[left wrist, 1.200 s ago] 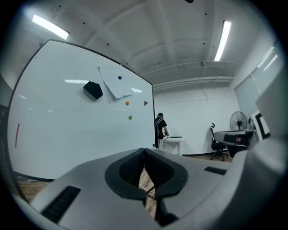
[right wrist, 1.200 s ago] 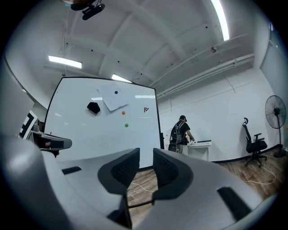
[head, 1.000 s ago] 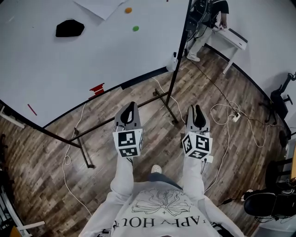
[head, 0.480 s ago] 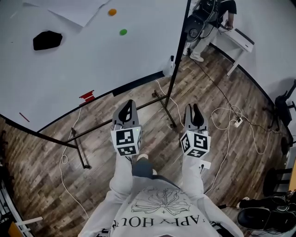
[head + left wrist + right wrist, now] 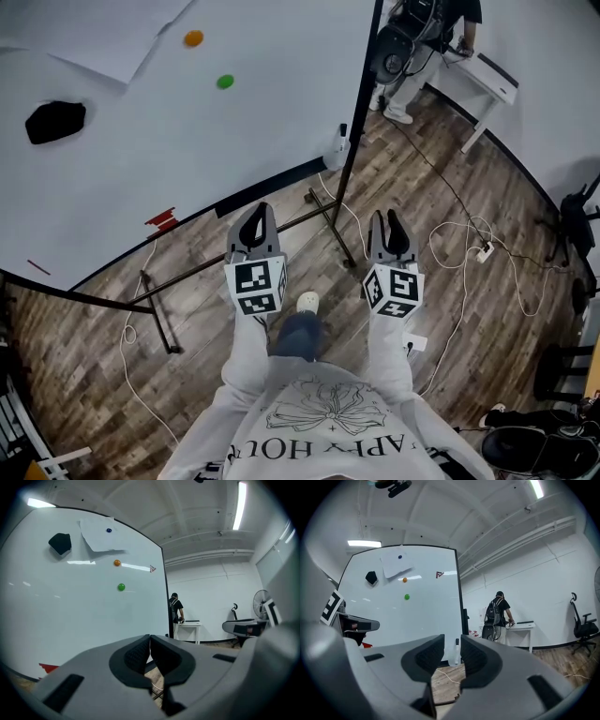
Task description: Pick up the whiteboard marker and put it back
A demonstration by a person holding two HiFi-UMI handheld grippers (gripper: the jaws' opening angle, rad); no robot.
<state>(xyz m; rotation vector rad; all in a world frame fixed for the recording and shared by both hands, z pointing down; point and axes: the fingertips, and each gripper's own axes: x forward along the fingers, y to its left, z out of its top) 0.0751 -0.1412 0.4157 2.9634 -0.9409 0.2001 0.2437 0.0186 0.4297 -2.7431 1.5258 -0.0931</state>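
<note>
A big whiteboard (image 5: 141,141) stands ahead on a black frame. At its lower right corner a black-capped marker (image 5: 456,644) stands upright in a pale holder (image 5: 341,142). A thin red stick (image 5: 37,267) lies at the board's lower left; I cannot tell what it is. A black eraser (image 5: 54,122) clings to the board. My left gripper (image 5: 255,214) is shut and empty, level, pointing at the board; its pads (image 5: 140,651) meet. My right gripper (image 5: 389,220) is opening, with nothing between its pads (image 5: 429,660); the marker shows far off through the gap.
On the board are an orange magnet (image 5: 193,38), a green magnet (image 5: 225,82), a paper sheet (image 5: 112,37) and a red piece (image 5: 161,220) at the lower edge. The stand's black legs (image 5: 328,216) and cables (image 5: 459,244) cross the wooden floor. A person (image 5: 498,613) stands at a white desk (image 5: 492,75).
I have walked on towards the board's right end: eraser, magnets and red piece slid left in the head view. Both grippers stay side by side in front of me.
</note>
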